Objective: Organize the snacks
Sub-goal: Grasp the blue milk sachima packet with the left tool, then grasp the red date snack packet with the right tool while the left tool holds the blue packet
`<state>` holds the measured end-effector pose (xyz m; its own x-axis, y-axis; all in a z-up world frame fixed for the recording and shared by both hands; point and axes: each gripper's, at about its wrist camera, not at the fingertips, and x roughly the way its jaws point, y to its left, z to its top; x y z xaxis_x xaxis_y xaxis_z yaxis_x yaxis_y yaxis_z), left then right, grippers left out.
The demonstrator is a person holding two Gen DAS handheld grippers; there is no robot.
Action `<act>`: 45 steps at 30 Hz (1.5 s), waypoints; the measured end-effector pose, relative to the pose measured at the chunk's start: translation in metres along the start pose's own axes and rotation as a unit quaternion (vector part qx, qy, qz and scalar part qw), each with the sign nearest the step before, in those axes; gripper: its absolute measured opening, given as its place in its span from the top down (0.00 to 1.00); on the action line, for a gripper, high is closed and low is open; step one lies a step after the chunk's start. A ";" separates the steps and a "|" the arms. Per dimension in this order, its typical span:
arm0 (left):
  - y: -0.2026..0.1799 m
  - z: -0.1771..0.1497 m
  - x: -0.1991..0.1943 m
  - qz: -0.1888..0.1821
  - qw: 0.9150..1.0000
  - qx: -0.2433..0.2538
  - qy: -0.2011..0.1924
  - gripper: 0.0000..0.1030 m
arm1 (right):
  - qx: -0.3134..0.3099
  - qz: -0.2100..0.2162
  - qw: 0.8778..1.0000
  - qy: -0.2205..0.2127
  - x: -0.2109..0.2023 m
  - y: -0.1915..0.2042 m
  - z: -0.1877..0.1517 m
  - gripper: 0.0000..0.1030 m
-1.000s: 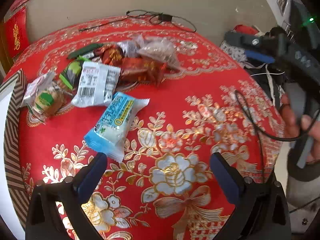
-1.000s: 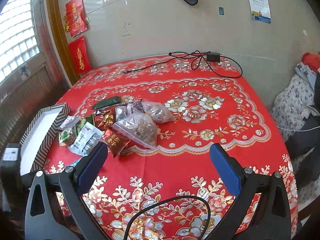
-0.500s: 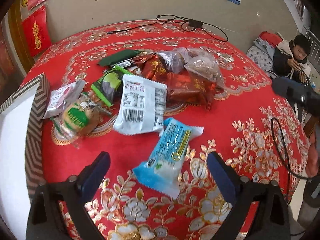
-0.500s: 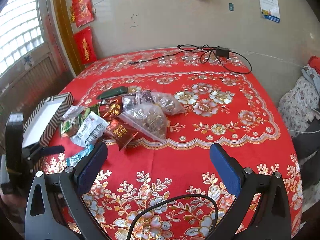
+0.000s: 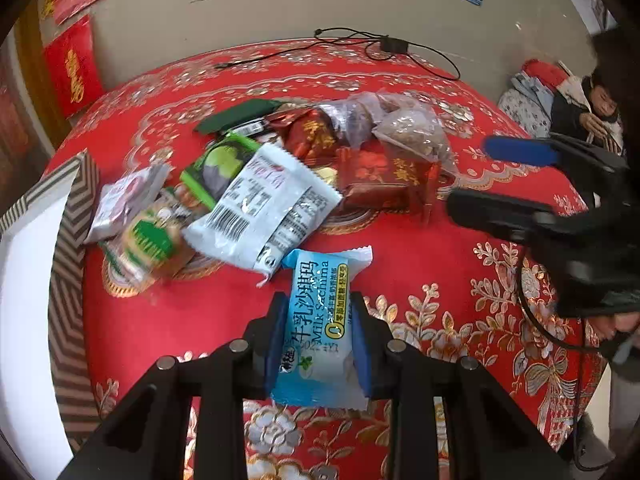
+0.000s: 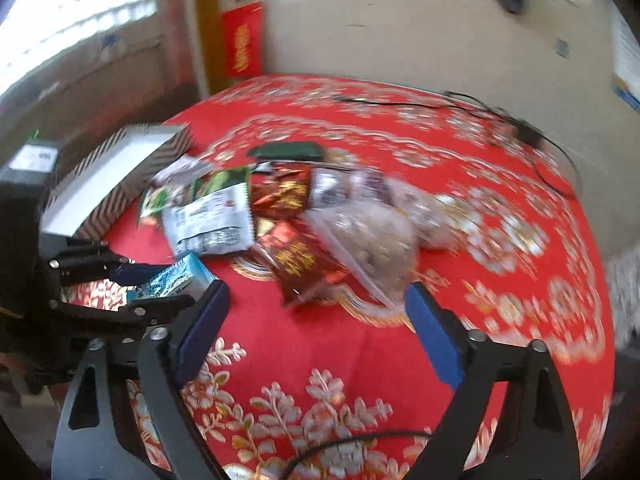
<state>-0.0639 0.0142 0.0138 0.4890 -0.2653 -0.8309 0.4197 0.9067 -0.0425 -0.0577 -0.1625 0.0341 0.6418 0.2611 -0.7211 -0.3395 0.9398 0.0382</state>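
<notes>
Since a second ago the left gripper (image 5: 316,336) has gone from wide open over bare cloth to closing on the blue milk snack packet (image 5: 316,320), whose wrapper now sits between the blue pads with both pads against its sides. The right gripper (image 6: 316,320) has swung in towards the snack pile (image 5: 280,168), and its jaws are closing with nothing between them.

The worktop (image 5: 420,272) is round, under a red cloth with gold and white flowers, and stands against a beige wall hung with red decorations (image 5: 72,68); a black cable (image 5: 360,40) lies at its far edge. A box with a zigzag-patterned rim (image 5: 68,248) sits at the left edge.

The blue packet lies at the near side of the pile, touching a white barcode-printed packet (image 5: 260,212). In the right wrist view the pile, including a clear bag of brown pieces (image 6: 372,240), lies just beyond the right gripper's fingertips.
</notes>
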 end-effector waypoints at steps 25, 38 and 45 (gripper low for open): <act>0.017 -0.012 -0.011 0.000 0.999 -0.032 0.011 0.69 | -0.283 0.097 0.948 0.111 0.068 0.047 0.031 0.50; 0.010 -0.016 -0.015 0.014 0.999 -0.033 -0.004 0.70 | -0.164 0.092 0.979 0.080 0.037 0.040 -0.001 0.72; 0.013 -0.013 -0.041 0.017 0.999 -0.035 -0.034 0.70 | -0.120 0.086 0.988 0.036 0.002 0.044 -0.001 0.88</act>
<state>-0.0883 0.0412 0.0398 0.5534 -0.2525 -0.7937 0.3477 0.9360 -0.0554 -0.0719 -0.1206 0.0337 0.5124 0.3879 -0.7661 -0.5983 0.8012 0.0055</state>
